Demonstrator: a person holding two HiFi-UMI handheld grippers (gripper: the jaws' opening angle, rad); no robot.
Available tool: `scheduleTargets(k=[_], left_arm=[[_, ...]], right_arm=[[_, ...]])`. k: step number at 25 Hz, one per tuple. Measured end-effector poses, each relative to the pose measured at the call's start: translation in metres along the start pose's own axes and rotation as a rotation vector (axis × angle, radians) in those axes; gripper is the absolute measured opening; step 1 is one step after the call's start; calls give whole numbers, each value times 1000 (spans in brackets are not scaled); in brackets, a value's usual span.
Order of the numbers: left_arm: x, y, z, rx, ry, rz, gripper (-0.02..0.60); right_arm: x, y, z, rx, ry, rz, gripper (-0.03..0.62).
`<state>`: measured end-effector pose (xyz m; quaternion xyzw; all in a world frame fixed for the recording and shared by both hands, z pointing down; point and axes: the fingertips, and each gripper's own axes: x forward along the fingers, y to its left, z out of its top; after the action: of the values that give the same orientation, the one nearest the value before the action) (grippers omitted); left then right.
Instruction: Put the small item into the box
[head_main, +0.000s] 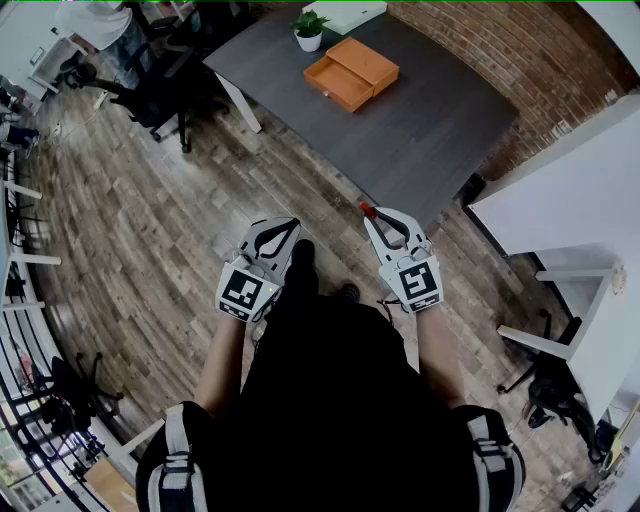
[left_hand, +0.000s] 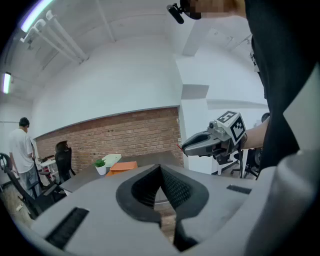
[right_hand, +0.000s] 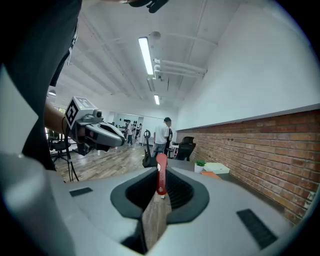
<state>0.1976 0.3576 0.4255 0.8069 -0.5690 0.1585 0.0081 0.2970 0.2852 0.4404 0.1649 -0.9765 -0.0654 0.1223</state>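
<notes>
Right gripper (head_main: 375, 218) clamped on slim red item (right_hand: 161, 172); item's long axis runs along the jaws, free end jutting past the tips, away from the person; left gripper (head_main: 283, 230) jaws together, empty; orange box (head_main: 350, 72) well apart, on grey table (head_main: 430, 130).

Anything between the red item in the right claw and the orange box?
Nothing visible. From the red item in the right claw, only bare table leads to the orange box; the potted plant sits beside it.
</notes>
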Motion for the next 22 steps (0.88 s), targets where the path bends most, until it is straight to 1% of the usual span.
scheduleTargets(k=[6, 9, 12, 15, 16, 19, 22], left_arm=[[5, -1, 10, 3, -28, -38, 23], [5, 5, 11, -15, -38, -47, 21], [3, 9, 7, -46, -44, -45, 22], [3, 13, -4, -73, -33, -51, 21], [3, 15, -8, -75, -26, -54, 21], [6, 26, -12, -76, -14, -65, 23], [7, 46, -13, -73, -15, -71, 21]], right_arm=[[3, 9, 2, 11, 8, -2, 64], [8, 12, 4, 16, 15, -1, 64], [12, 14, 3, 30, 15, 7, 64], [20, 16, -5, -20, 23, 26, 64], [24, 16, -6, -18, 28, 27, 64], [38, 14, -2, 45, 43, 12, 64], [57, 12, 2, 40, 51, 13, 64]])
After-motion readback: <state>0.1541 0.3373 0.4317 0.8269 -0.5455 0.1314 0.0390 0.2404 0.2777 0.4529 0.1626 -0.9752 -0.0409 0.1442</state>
